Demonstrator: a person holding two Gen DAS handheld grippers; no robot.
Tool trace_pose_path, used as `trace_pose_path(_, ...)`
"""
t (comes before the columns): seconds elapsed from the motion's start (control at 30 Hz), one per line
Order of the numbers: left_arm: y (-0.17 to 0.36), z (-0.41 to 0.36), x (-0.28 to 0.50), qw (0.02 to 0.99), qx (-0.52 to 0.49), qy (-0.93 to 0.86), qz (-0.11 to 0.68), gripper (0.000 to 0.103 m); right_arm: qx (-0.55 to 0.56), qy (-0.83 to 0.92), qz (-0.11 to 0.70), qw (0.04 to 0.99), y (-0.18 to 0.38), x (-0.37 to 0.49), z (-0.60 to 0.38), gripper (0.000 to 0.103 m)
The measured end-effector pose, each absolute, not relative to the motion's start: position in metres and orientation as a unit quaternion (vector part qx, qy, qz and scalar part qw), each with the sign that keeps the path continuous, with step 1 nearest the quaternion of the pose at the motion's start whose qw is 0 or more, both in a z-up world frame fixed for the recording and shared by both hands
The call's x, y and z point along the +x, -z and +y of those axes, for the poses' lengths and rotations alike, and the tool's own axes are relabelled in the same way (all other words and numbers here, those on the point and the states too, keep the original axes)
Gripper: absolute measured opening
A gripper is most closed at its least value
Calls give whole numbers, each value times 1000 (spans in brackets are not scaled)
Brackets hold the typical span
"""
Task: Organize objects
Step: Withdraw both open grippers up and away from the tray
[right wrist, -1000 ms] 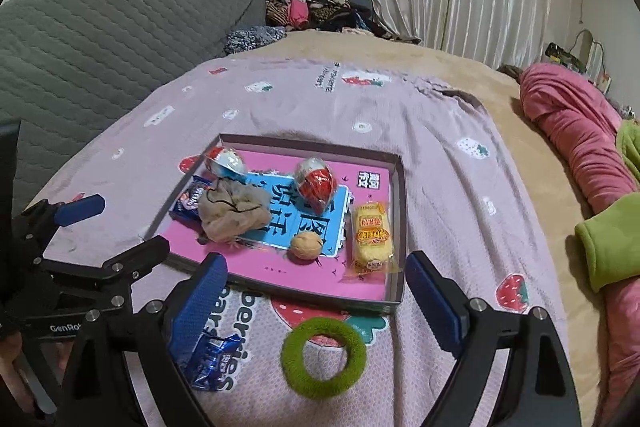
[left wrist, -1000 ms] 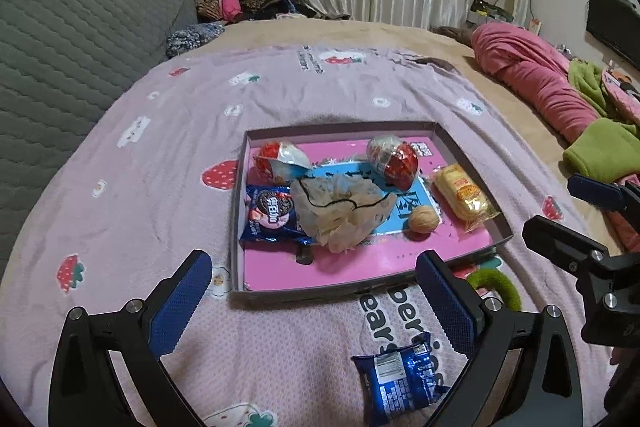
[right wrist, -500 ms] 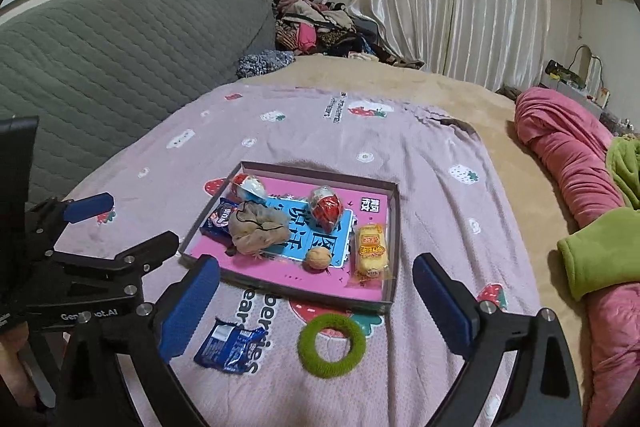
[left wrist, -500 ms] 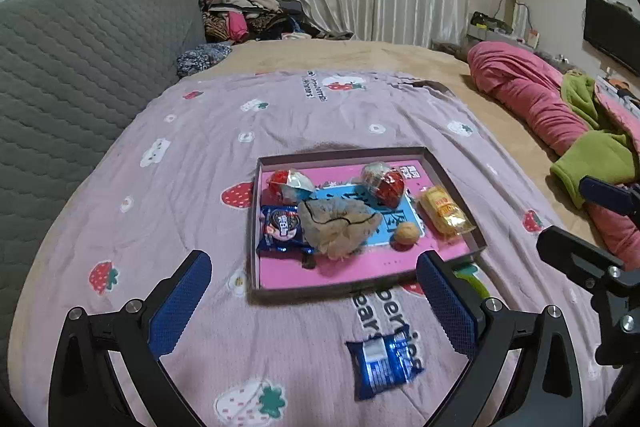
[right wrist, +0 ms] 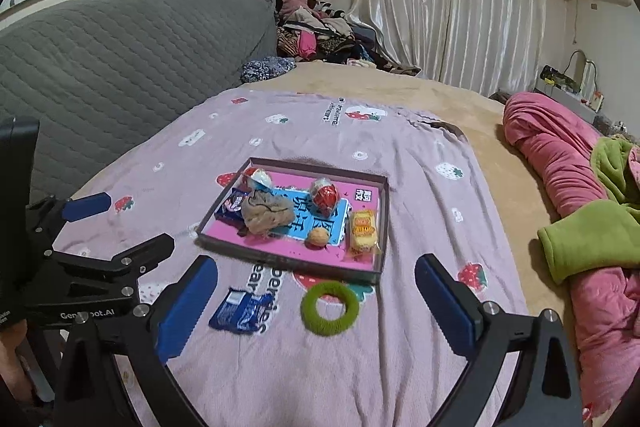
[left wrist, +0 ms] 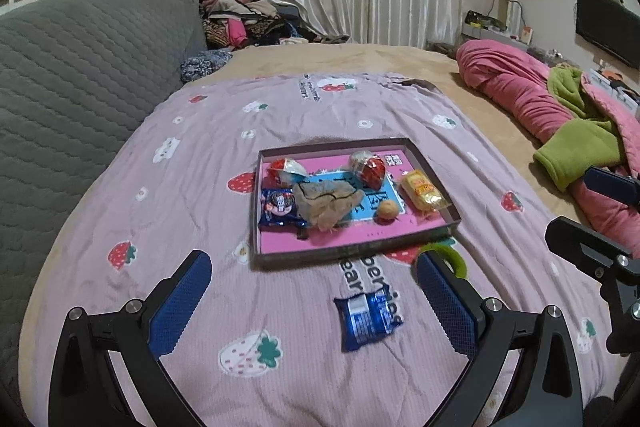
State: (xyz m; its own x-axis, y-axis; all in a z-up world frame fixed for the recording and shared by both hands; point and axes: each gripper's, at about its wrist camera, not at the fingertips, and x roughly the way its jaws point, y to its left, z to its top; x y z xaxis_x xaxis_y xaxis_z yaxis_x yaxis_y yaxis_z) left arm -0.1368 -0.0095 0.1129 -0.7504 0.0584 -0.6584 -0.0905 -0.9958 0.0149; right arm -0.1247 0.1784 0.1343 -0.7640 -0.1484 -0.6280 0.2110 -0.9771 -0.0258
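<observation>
Both claws hang over the sheet (right wrist: pixel 420 187) with nothing between their pads; the right gripper (right wrist: pixel 316 297) has just been opening and stands wide; the left gripper (left wrist: pixel 314 289) is wide too. One tray (right wrist: pixel 385 227) lies ahead of both, holding six things: two red foil eggs (right wrist: pixel 326 195), one blue packet, one crumpled cloth (right wrist: pixel 266 211), one walnut (right wrist: pixel 318 237), one yellow cake (right wrist: pixel 363 227). Nearer the claws, outside the tray: one blue wrapper (left wrist: pixel 366 319) and one green ring (right wrist: pixel 330 309), side by side.
</observation>
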Motion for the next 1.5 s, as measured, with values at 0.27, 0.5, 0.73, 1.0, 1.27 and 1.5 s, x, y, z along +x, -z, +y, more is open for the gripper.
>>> trace_pose_path(0.27, -112, -3, -109, 42, -354, -934, 33, 102, 328, 939, 49, 95, -136, -98, 182, 100)
trace_pose_path(0.5, -107, 5, -92, 44, -358, -932, 37, 102, 332, 938, 49, 90, -134, -81, 189, 100)
trace_pose_path(0.73, -99, 12, -81, 48, -366, -929, 40, 102, 340, 935, 49, 84, -125, -73, 195, 100)
trace_pose_path(1.0, -85, 20, -77, 52, -374, -925, 43, 102, 350, 933, 45, 76, -112, -70, 205, 100)
trace_pose_path(1.27, -67, 27, -80, 60, -389, -918, 46, 102, 362, 929, 42, 70, -98, -76, 211, 100)
trace_pose_path(1.5, -46, 30, -90, 62, -404, -911, 49, 102, 374, 924, 44, 68, -81, -83, 211, 100)
